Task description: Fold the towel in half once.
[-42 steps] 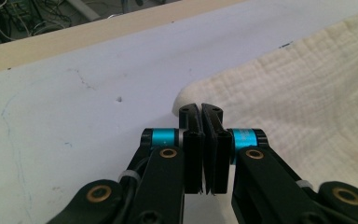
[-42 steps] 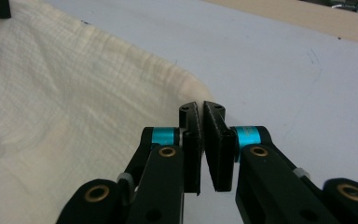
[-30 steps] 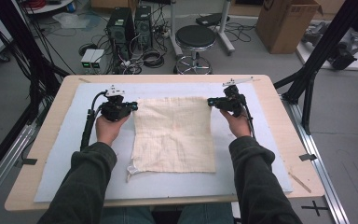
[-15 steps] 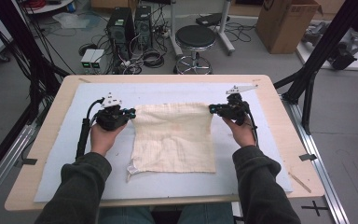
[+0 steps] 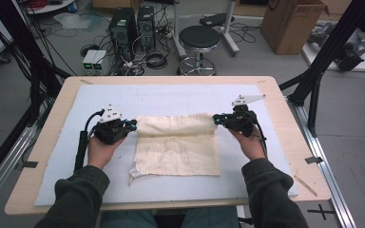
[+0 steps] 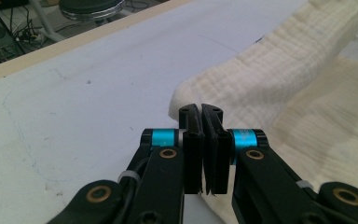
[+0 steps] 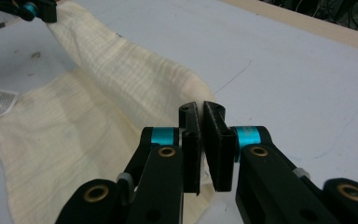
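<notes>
A cream cloth [image 5: 178, 147] lies on a white mat [image 5: 171, 97], its far edge lifted and folded toward the person, each corner pinched in the closed jaws of the left gripper [image 5: 132, 125] and right gripper [image 5: 216, 119].

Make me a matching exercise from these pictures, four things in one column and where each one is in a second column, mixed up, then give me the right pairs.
Things:
1. left gripper
2. right gripper
3. black stool
4. cardboard box

Places:
A. on the floor beyond the table's far right corner
B. shut on the cream cloth's left far corner
C. on the floor beyond the middle of the table's far edge
D. shut on the cloth's right far corner

Pairs: 1-B, 2-D, 3-C, 4-A
</notes>
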`<move>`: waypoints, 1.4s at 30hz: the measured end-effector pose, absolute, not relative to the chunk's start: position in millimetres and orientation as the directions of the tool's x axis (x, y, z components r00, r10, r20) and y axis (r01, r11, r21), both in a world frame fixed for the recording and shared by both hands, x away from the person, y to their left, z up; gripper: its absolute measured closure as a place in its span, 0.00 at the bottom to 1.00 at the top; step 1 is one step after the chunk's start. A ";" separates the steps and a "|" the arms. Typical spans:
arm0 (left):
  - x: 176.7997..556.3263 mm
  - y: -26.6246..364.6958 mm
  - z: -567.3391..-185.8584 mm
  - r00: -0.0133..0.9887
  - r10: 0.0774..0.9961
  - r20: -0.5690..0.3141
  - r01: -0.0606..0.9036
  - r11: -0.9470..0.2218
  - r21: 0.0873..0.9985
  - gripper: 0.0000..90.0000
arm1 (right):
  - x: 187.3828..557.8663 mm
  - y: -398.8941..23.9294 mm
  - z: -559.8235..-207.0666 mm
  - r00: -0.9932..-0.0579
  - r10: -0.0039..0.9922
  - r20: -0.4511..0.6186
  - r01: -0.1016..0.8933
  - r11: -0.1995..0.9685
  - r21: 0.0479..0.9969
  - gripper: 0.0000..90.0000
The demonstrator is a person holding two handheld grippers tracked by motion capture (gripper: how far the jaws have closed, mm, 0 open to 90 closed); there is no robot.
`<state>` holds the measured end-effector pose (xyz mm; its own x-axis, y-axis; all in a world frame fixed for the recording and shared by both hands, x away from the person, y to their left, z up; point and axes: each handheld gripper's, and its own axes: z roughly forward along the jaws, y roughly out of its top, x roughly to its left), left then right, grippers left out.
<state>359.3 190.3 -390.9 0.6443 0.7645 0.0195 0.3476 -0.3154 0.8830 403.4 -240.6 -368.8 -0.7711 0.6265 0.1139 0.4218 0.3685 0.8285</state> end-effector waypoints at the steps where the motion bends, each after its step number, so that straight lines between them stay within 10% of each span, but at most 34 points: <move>1: 357.0 190.7 -391.8 0.648 0.761 0.026 0.344 -0.323 0.882 0.96 | 401.1 -241.1 -370.6 -0.772 0.625 0.114 0.421 0.369 0.829 0.95; 35: 294.4 189.4 -424.0 0.743 0.667 0.058 0.329 -0.439 0.836 0.95 | 343.4 -251.8 -411.0 -0.792 0.596 0.132 0.439 0.405 0.802 0.93; 42: 283.1 203.9 -418.0 0.767 0.642 0.003 0.329 -0.398 0.856 0.69 | 329.2 -262.7 -408.9 -0.798 0.581 0.163 0.437 0.371 0.819 0.78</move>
